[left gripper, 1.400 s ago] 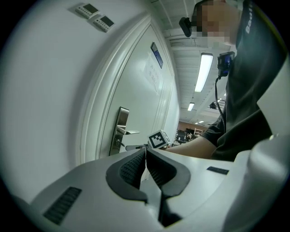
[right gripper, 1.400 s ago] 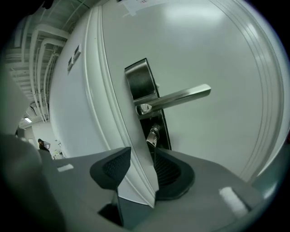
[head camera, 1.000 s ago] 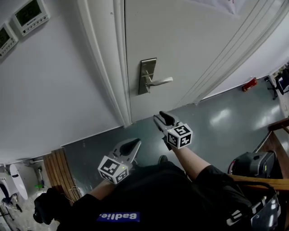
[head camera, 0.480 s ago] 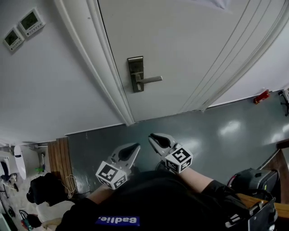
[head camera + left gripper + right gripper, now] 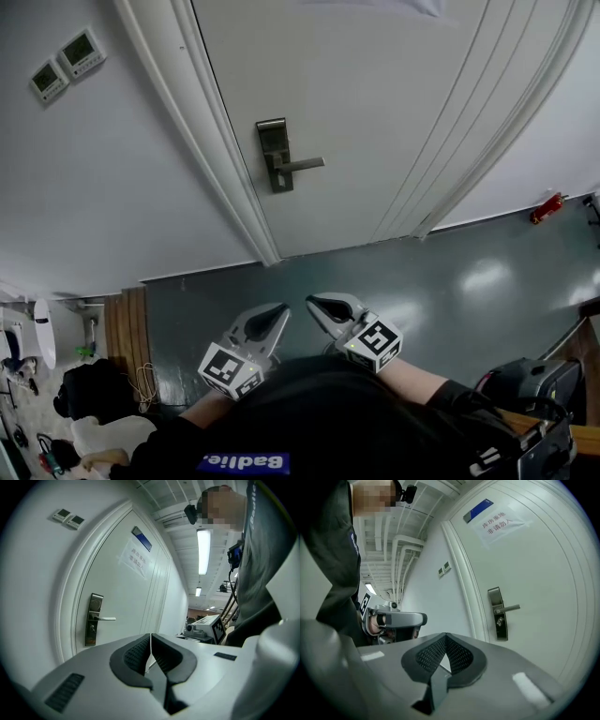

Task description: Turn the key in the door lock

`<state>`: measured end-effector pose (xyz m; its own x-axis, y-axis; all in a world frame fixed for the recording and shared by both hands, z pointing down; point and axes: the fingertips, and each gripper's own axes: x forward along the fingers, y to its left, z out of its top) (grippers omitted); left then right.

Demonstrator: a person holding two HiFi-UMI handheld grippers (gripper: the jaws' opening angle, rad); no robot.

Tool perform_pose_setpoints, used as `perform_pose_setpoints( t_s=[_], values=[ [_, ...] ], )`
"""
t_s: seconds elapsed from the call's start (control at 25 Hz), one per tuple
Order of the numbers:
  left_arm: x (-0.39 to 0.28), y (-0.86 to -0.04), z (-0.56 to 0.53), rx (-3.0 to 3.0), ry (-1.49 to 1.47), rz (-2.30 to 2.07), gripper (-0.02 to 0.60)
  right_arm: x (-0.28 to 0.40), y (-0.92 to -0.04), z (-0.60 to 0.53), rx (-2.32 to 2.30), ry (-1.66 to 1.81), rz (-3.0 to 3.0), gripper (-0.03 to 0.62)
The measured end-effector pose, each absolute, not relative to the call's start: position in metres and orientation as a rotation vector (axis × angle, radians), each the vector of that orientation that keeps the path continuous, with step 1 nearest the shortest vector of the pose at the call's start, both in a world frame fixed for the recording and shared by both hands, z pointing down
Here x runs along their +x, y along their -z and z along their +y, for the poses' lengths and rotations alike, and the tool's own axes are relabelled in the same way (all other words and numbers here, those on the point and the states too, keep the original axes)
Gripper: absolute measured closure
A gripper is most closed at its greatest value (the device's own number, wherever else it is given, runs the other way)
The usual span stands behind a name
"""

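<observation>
Since the left claw (image 5: 150,639) and the just-closed right claw (image 5: 446,638) are pinched shut, empty, either may bump the small metal key (image 5: 499,621), not grip it.

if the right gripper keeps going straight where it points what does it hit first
The right gripper, jaws just closed empty, would probably meet the white door frame first, just left of the lock plate, not the lock. Nothing stands between; it could be the wall beside it.
</observation>
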<state>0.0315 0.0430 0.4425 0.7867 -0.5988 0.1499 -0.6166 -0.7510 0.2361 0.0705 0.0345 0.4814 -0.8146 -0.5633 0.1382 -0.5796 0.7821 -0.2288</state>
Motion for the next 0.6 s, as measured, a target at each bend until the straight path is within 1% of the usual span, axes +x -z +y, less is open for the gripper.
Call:
perform_pose_setpoints(
  t_s=[0.32,0.6],
  values=[
    [0.019,-0.432,0.050,2.759,-0.058,-0.876,0.568,0.048,-0.465,0.049,0.952,-0.293,-2.891,0.594],
    [0.010,-0.434,0.054,2.775,-0.065,-0.853,0.568,0.034,-0.469,0.054,0.956,-0.298,-2.880,0.594]
  ],
)
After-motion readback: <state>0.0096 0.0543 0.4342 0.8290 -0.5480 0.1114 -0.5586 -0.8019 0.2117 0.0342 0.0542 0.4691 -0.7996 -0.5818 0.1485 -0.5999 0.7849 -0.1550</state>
